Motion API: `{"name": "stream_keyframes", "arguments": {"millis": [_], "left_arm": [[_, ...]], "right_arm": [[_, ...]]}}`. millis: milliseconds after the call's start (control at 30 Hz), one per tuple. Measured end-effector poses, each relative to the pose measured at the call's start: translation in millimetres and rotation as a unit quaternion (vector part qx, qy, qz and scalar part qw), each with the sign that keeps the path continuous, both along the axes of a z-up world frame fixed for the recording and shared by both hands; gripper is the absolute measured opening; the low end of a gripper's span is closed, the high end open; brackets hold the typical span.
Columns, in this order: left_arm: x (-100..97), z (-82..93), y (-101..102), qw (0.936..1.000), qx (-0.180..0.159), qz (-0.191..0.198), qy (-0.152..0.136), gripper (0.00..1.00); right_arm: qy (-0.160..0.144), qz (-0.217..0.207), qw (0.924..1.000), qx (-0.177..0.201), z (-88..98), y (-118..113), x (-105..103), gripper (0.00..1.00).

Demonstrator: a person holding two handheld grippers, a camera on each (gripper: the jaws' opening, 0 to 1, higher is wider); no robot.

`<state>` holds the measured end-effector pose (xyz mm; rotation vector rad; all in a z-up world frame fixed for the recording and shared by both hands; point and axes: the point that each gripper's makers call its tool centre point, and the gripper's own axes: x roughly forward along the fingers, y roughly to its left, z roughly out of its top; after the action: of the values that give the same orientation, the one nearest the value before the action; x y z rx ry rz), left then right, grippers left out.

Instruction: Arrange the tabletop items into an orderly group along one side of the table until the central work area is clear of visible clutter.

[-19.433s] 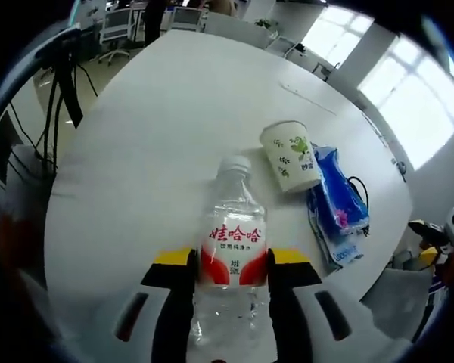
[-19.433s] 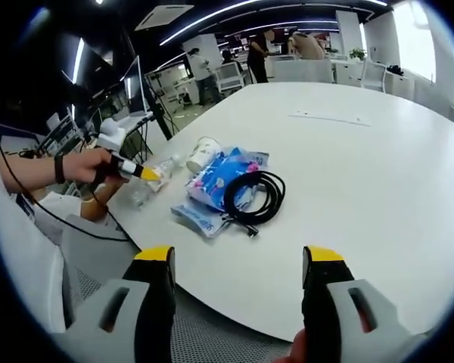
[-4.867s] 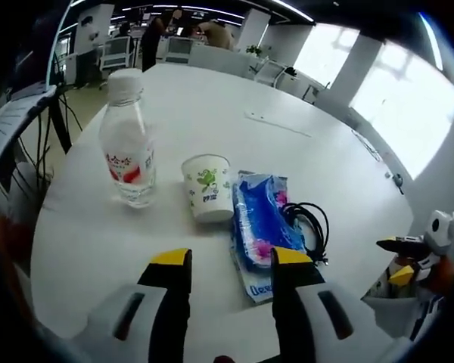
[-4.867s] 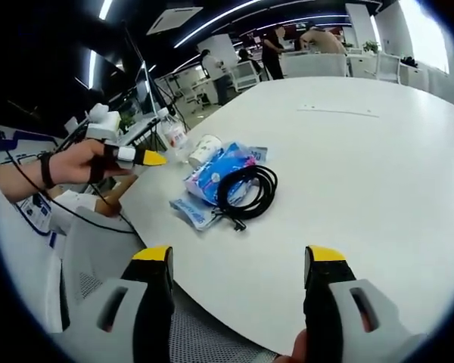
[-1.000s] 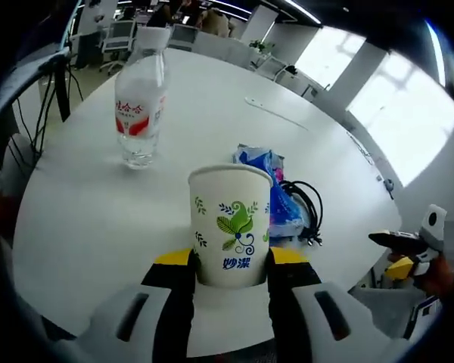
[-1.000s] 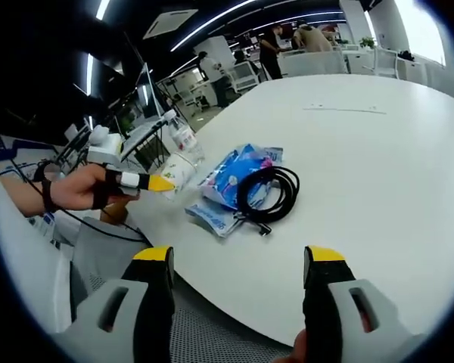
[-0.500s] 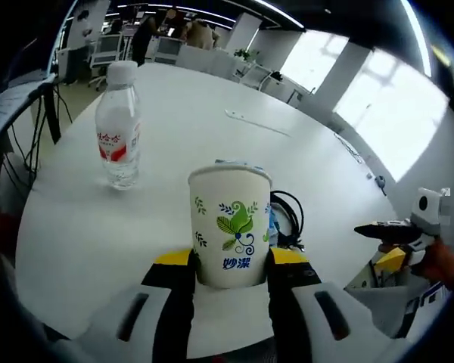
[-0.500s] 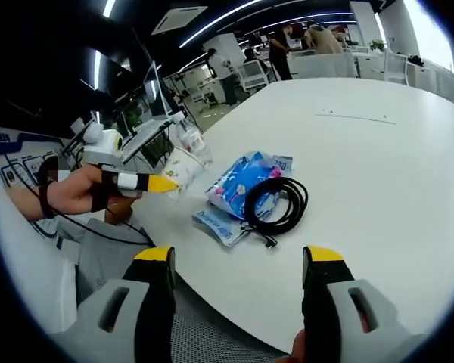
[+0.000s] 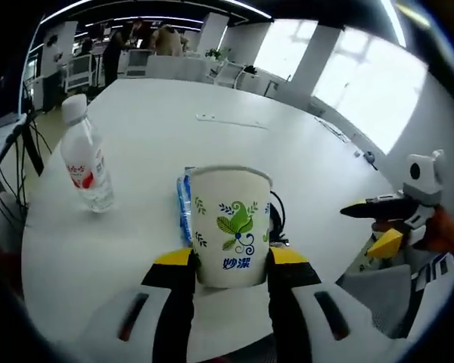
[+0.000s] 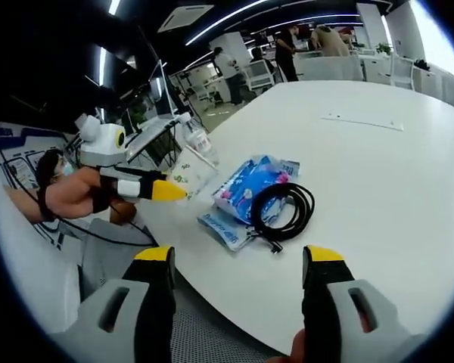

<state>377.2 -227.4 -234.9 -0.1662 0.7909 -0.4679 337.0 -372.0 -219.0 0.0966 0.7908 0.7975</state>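
My left gripper [image 9: 230, 261] is shut on a white paper cup [image 9: 230, 224] with a green leaf print, held upright above the white table [image 9: 174, 128]. That same left gripper [image 10: 166, 190] holds the paper cup [image 10: 192, 171] at the table's near edge in the right gripper view. A clear water bottle [image 9: 86, 166] with a red label stands upright to the left of the cup. A blue tissue pack [image 10: 251, 185] lies on the table with a black coiled cable [image 10: 285, 206] on it. My right gripper [image 10: 238, 261] is open over the table edge, off to the side of them.
A thin white strip [image 9: 228, 121] lies far across the table. Office chairs [image 9: 79, 69] and standing people [image 10: 329, 38] are beyond the far edge. A person's hand [image 10: 72, 193] grips the left tool. The right gripper [image 9: 374, 219] hovers off the table's right edge.
The left gripper has carried the cup to the right, so the bottle now sits further left and the tissue pack lies behind the cup. The right gripper stays open.
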Motion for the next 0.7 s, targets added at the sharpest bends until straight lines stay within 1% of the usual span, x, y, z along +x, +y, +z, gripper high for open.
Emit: {"name": "stream_keyframes", "arguments": {"millis": [167, 333, 367, 433, 567, 700], "left_arm": [[-3.7, 0.0, -6, 0.9996, 0.014, -0.023, -0.004, 0.37], [-3.5, 2.3, -10, 0.9990, 0.020, -0.040, -0.009, 0.37], [-3.2, 2.7, -11, 0.9983, 0.028, -0.049, -0.013, 0.37], [-2.2, 6.1, -13, 0.9951, 0.054, -0.078, -0.030, 0.37], [-2.3, 11.8, -17, 0.9912, 0.069, -0.104, -0.044, 0.37], [-1.7, 13.0, -21, 0.9870, 0.083, -0.126, -0.055, 0.37]], "right_arm": [[0.003, -0.001, 1.0000, 0.006, -0.3, 3, -4, 0.67], [0.007, -0.002, 0.9999, 0.010, -2.0, 3, -7, 0.66], [0.007, -0.002, 0.9999, 0.010, -1.5, 2, -8, 0.67], [0.004, -0.003, 0.9999, 0.012, 0.3, 2, -7, 0.67], [-0.002, 0.000, 0.9999, 0.010, 4.6, 0, -5, 0.67], [-0.009, -0.001, 0.9998, 0.015, 11.7, -1, 0, 0.67]]}}
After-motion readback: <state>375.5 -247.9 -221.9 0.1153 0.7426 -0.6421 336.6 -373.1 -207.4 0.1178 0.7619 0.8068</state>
